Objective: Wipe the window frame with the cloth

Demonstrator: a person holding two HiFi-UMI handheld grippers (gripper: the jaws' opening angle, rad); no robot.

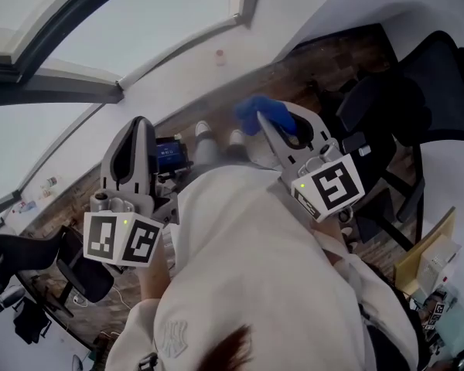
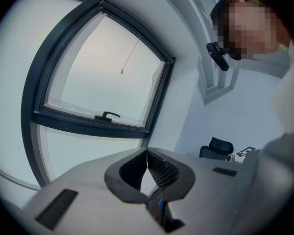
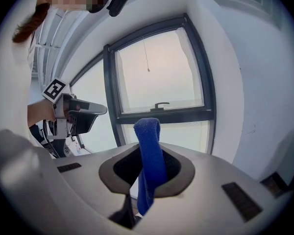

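Blue cloth (image 3: 148, 136) is clamped in the jaws of the right gripper (image 3: 147, 153) and held in front of the dark window frame (image 3: 161, 115), well apart from it. Left gripper (image 2: 148, 156) jaws are pressed together, empty. Only a narrow fold is pinched, so the cloth could be dragged out along the frame's hard edges or snagged on the frame's handle (image 3: 161, 105). Cloth is fuzzy and limp. Frame is rigid, smooth and straight-barred.
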